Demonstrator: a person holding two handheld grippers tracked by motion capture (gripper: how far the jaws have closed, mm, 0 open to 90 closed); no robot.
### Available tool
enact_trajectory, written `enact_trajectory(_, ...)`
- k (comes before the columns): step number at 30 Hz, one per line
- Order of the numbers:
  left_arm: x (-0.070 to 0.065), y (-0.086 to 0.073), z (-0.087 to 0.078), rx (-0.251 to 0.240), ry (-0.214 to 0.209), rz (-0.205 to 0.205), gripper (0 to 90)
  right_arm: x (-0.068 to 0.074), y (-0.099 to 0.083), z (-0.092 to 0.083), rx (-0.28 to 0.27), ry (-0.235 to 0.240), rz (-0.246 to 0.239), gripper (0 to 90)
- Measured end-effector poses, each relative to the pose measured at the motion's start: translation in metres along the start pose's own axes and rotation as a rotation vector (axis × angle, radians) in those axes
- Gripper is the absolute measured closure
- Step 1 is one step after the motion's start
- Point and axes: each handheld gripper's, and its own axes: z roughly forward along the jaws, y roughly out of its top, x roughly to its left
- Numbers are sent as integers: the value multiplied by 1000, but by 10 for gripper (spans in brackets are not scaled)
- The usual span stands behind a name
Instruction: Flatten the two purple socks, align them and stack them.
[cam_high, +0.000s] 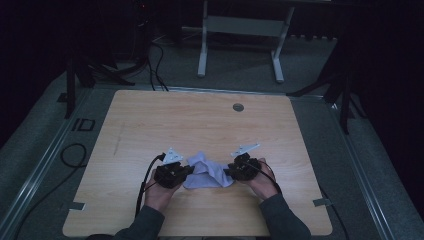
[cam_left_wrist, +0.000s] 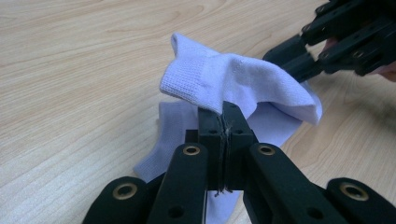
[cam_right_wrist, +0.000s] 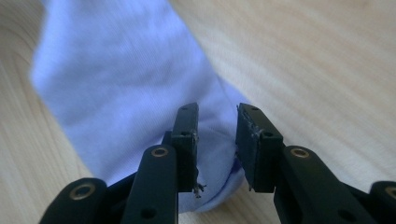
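A pale lilac sock (cam_high: 207, 172) lies crumpled on the wooden table (cam_high: 200, 120) near its front edge, between my two grippers. My left gripper (cam_high: 189, 171) is at the sock's left side. In the left gripper view its jaws (cam_left_wrist: 225, 112) are pinched together on a fold of the sock (cam_left_wrist: 224, 79), whose ribbed cuff lifts off the table. My right gripper (cam_high: 229, 172) is at the sock's right end. In the right gripper view its jaws (cam_right_wrist: 215, 123) stand apart, with the end of the sock (cam_right_wrist: 116, 79) lying between and under them, not pressed. The left gripper view also shows the right gripper (cam_left_wrist: 292, 60) at the sock's far side.
A round grommet (cam_high: 238, 107) sits near the table's far edge. Bare wood stretches beyond the sock and to both sides. A white table frame (cam_high: 240, 30) stands on the floor behind, and cables (cam_high: 75, 155) lie left of the table.
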Motion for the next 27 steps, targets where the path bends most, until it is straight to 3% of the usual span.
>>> enact_trajectory(2, 1, -1, -1, 4, 0, -1, 885, 0, -1, 5, 36, -4, 6, 720)
enact_trajectory(10, 5, -7, -5, 16, 12, -14, 885, 0, -2, 6, 40, 12, 28, 820)
enact_trajectory(23, 11, -25, -7, 112, 13, -78, 879, -3, -8, 5, 19, 23, 62, 857)
enact_trajectory(25, 12, -24, -11, 102, 33, -76, 851, -3, -8, 5, 18, 23, 66, 857)
enact_trajectory(26, 12, -22, -14, 90, 59, -62, 809, -3, -9, 5, 17, 23, 66, 858)
enact_trajectory(27, 12, -22, -14, 90, 59, -62, 769, -3, -9, 5, 17, 23, 66, 858)
